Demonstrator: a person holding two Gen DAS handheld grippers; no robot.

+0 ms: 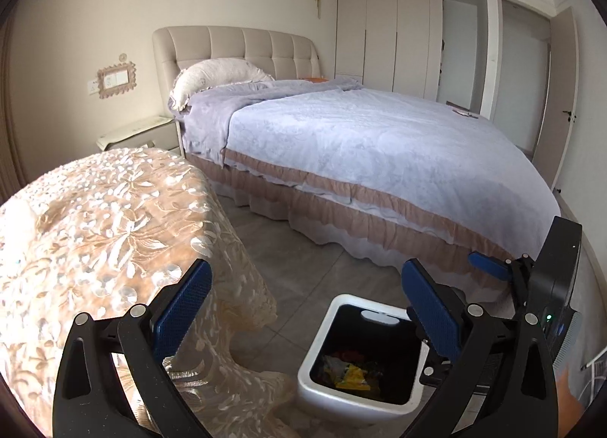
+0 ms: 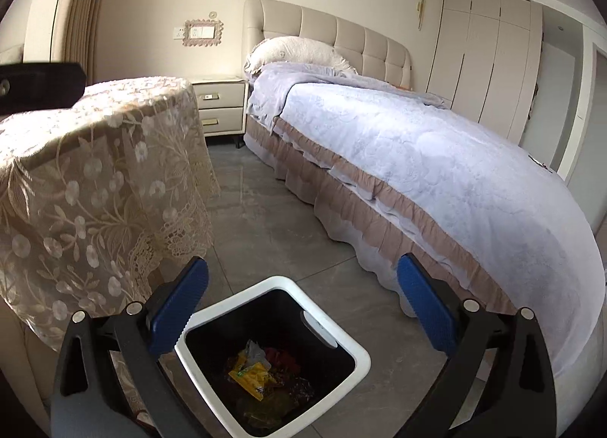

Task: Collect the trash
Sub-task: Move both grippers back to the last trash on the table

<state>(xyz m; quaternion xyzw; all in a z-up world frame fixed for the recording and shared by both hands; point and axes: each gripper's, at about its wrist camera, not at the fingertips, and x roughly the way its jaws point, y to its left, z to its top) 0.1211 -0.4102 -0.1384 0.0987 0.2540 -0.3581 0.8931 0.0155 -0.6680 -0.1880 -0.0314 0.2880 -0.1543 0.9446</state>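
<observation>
My right gripper (image 2: 303,297) hung over the bin (image 2: 356,369), its jaws spread wide with nothing between the blue pads (image 2: 178,305). The trash (image 2: 254,371), a yellow wrapper among darker scraps, lay at the bin's bottom just below and ahead of it. My left gripper (image 1: 307,299) was wide open and empty too, with the bin below, to its right, and the lace-covered table (image 1: 95,218) to its left.

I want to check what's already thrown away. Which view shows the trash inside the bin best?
The right wrist view: it looks down into the bin, showing the yellow wrapper and other scraps unobstructed. In the left wrist view a gripper finger hides part of the bin opening.
</observation>
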